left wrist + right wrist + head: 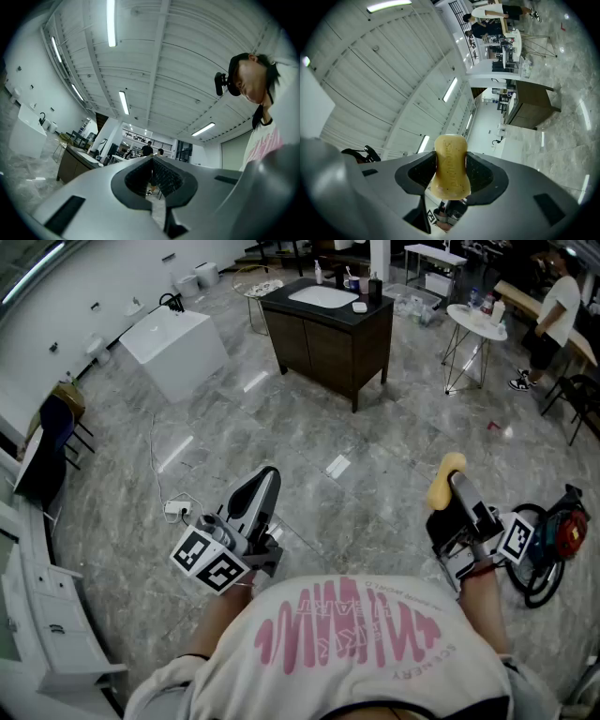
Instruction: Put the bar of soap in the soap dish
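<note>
Our right gripper clamps the yellow bar of soap at near right — its long axis points up and away past the tips; our left gripper is closed, empty.

The cabinet stood at the far middle of the floor, with the basin set in its top. The freestanding unit stood left of the cabinet and the round table right of it. The power strip lay on the floor just left of the left gripper. The bar of soap sat between the jaws of the right gripper, well before the cabinet.
</note>
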Available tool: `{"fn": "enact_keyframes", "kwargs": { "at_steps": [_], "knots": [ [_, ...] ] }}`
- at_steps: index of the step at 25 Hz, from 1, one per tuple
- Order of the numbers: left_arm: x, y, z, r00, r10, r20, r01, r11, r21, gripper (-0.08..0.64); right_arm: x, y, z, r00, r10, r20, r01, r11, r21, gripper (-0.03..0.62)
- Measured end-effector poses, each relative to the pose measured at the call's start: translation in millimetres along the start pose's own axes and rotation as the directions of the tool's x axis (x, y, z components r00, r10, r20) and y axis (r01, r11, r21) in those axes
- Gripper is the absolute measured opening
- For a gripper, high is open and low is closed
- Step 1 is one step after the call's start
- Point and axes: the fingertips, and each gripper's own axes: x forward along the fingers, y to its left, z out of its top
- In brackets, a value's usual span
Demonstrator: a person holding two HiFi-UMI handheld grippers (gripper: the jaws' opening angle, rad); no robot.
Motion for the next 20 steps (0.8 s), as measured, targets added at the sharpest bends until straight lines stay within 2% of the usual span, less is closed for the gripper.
{"fn": "enact_keyframes", "kwargs": {
  "at_steps": [10,20],
  "knots": [
    [-4,9,2,1.000,0.006,0.017,-0.006,0.999,-0.032,0.008,6,5,-3,1.000,0.001,-0.003,-0.001,1.000,0.000,0.198],
    [-19,28,-18,0.999,0.009,-0.039,-0.012,0.998,-0.065,0.008,1,4,-19,1.000,0.001,0.030,0.000,1.000,-0.003,0.198]
  ]
}}
